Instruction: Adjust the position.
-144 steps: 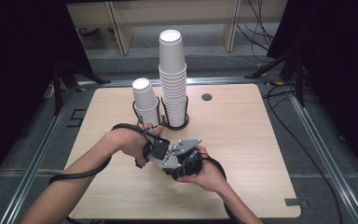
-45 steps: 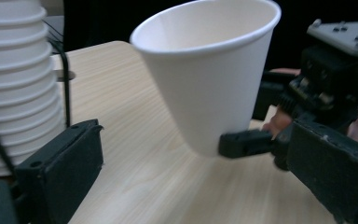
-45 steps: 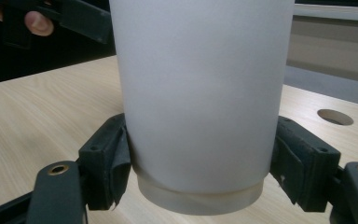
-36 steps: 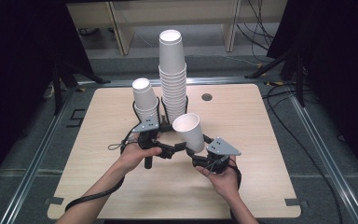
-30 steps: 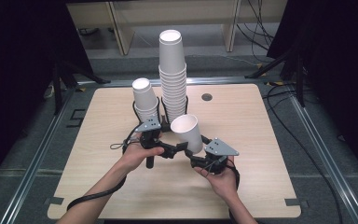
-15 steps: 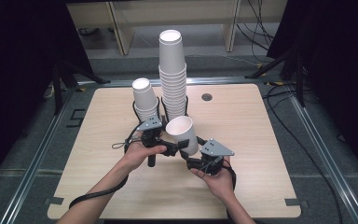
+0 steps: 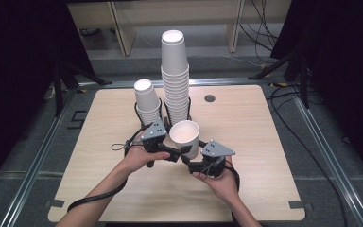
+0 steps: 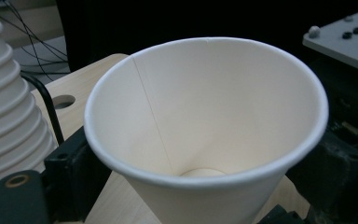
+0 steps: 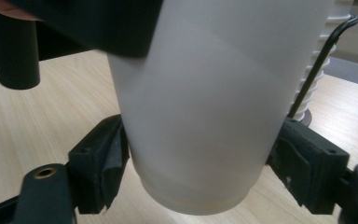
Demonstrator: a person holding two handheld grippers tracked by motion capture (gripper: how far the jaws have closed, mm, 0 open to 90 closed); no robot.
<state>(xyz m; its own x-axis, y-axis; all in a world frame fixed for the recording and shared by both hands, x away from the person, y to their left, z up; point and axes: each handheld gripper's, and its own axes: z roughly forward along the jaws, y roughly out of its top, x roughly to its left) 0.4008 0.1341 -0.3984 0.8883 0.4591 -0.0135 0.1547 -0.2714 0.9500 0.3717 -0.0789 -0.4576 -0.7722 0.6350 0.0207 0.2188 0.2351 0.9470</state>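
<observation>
High view: both tongs, left [image 7: 176, 152] and right [image 7: 189, 156], grip the paper cup [image 7: 185, 137].

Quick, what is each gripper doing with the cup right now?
Left gripper: jaws have just been closing, now around the cup; grip cannot be told.
Right gripper: shut on the cup's base.

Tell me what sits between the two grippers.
A single paper cup, mouth up, between the left gripper and right gripper, seen in the high view.
</observation>
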